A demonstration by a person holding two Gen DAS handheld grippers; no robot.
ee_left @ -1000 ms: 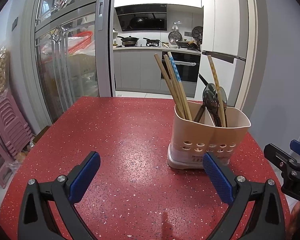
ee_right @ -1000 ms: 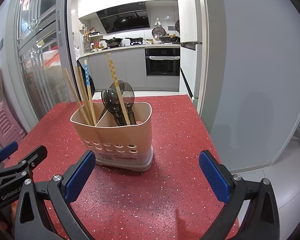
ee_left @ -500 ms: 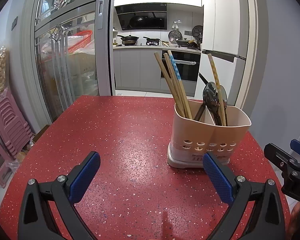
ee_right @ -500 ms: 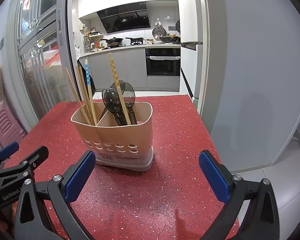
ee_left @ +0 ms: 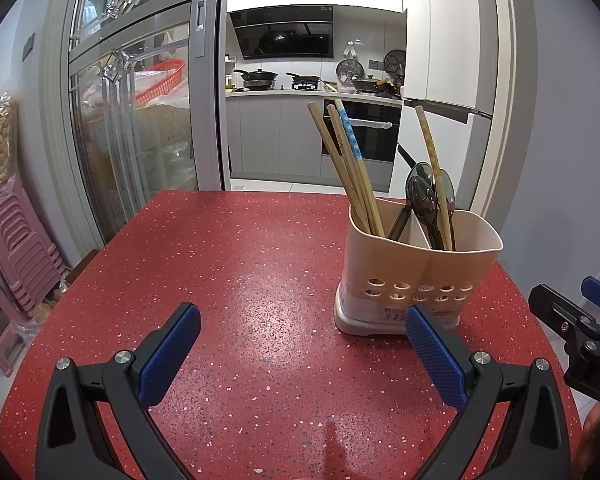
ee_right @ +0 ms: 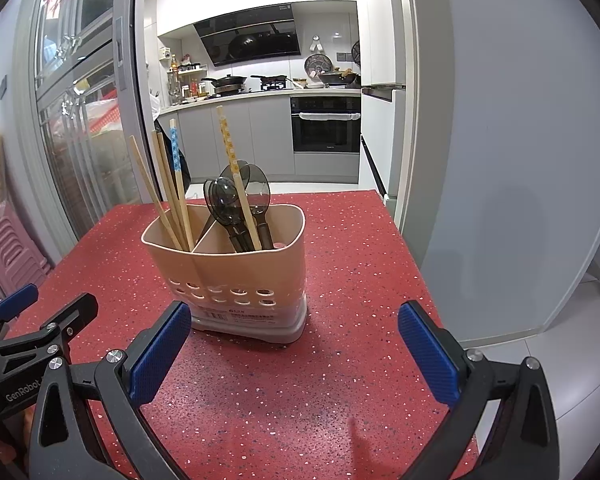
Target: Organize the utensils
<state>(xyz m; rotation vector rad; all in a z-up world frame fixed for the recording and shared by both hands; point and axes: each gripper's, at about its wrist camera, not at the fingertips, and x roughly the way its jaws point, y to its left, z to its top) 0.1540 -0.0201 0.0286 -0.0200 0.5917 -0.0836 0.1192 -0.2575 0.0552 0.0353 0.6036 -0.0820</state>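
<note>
Over the red speckled worktop [ee_left: 240, 280] both claws hover level: left claw [ee_left: 302, 354] spread wide and empty, right claw [ee_right: 294, 350] likewise. "GenRobot" reads on the left claw's body. Near the worktop's right edge stands the beige two-compartment plastic utensil holder [ee_right: 236, 276]; wooden chopsticks [ee_right: 172, 188] fill its left compartment, dark translucent spoons [ee_right: 230, 204] plus one patterned chopstick [ee_right: 236, 176] its right.

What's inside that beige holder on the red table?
The holder has two compartments: one holds chopsticks, the other dark spoons plus one yellow-dotted chopstick. Its walls hide their lower ends and the bottom.
</note>
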